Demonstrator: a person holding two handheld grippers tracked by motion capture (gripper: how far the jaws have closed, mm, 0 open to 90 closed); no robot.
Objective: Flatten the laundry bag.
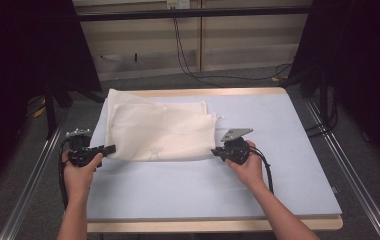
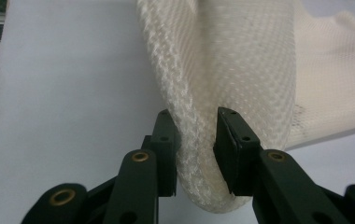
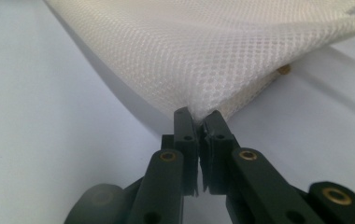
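A folded white mesh cloth (image 1: pixel 158 130) lies on the far left part of the pale blue table mat (image 1: pixel 258 180). My left gripper (image 1: pixel 110 148) is at the cloth's near left corner. In the left gripper view a thick rolled fold of the cloth (image 2: pixel 241 70) sits between the jaws of the left gripper (image 2: pixel 196 116), and both pads press on it. My right gripper (image 1: pixel 214 151) is at the near right corner. In the right gripper view the right gripper (image 3: pixel 196 114) is pinched tight on a thin edge of the cloth (image 3: pixel 203 51), which lifts off the mat there.
The mat lies on a wooden tabletop whose front edge (image 1: pixel 218 225) is near me. Metal rails run along the left (image 1: pixel 28 185) and right (image 1: pixel 358 180) sides. Cables (image 1: pixel 188 65) trail over the floor behind the table. Bare mat stretches to the right and front.
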